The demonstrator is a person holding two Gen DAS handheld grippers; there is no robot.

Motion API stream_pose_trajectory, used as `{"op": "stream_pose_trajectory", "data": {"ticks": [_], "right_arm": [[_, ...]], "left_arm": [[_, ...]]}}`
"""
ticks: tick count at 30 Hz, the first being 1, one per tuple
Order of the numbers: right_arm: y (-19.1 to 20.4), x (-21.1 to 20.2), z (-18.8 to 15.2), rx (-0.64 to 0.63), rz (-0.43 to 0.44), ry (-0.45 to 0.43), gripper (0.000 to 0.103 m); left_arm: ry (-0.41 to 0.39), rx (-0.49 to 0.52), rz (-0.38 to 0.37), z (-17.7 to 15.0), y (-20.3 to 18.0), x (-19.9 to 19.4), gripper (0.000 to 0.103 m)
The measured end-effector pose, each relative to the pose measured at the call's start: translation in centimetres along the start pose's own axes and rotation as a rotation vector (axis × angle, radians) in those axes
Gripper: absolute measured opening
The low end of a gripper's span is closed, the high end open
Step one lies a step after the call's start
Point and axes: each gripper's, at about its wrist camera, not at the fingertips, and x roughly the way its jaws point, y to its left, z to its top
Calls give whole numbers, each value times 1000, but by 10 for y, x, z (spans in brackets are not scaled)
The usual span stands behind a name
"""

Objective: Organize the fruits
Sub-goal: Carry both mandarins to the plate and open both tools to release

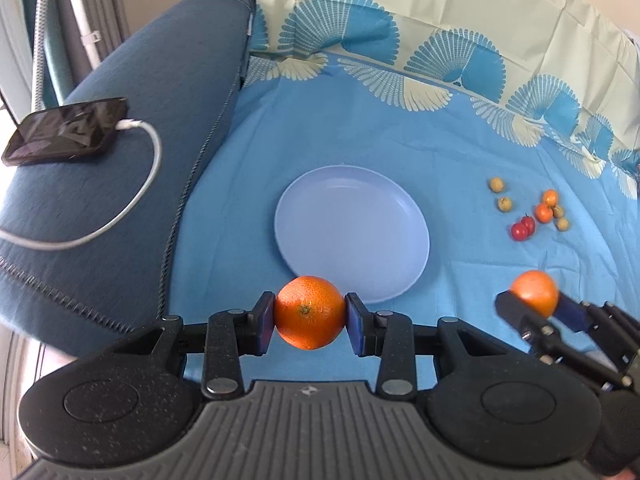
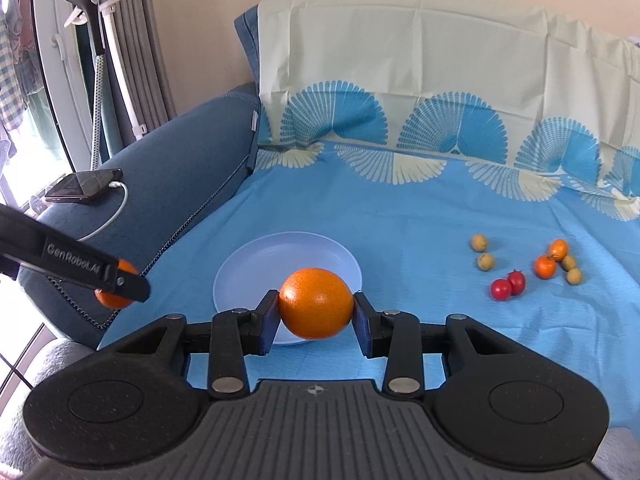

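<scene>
The left gripper (image 1: pixel 309 314) is clamped on an orange (image 1: pixel 309 312) by its sides, and the right gripper (image 2: pixel 316 309) pinches a second orange (image 2: pixel 316 304) the same way, both held just short of the empty plate (image 1: pixel 352 236), probably their destination. The small fruits (image 2: pixel 532 266) lie clustered on the blue cloth (image 2: pixel 420 220), well right of it.

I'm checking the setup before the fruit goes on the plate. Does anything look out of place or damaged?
Nothing looks damaged or spilled. The one stray item is a phone charging on the sofa armrest, away from the fruit. The plate sits flat and bare on the blue cloth, and the small fruits lie loose to its right.
</scene>
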Motion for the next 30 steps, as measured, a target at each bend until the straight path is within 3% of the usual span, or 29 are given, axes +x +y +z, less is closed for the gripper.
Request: {"op": "stream_pose_trajectory", "data": {"ticks": [15,24,26,28,30], "right_arm": [[-8,108,9,-77,11,82,40],[3,160,2,-124,45,176,40],[7,166,-1,-138,55,182,40],[10,170,-1,-153,61,185,41],[13,172,3,-161,71,181,42]], "left_arm": [[49,72,12,54,-20,105,41],[113,128,76,59,-23,164,41],[105,138,75,59,-22,168,50],[59,150,69,61,-23,162,98],[-37,146,74,60,-21,146,103]]}}
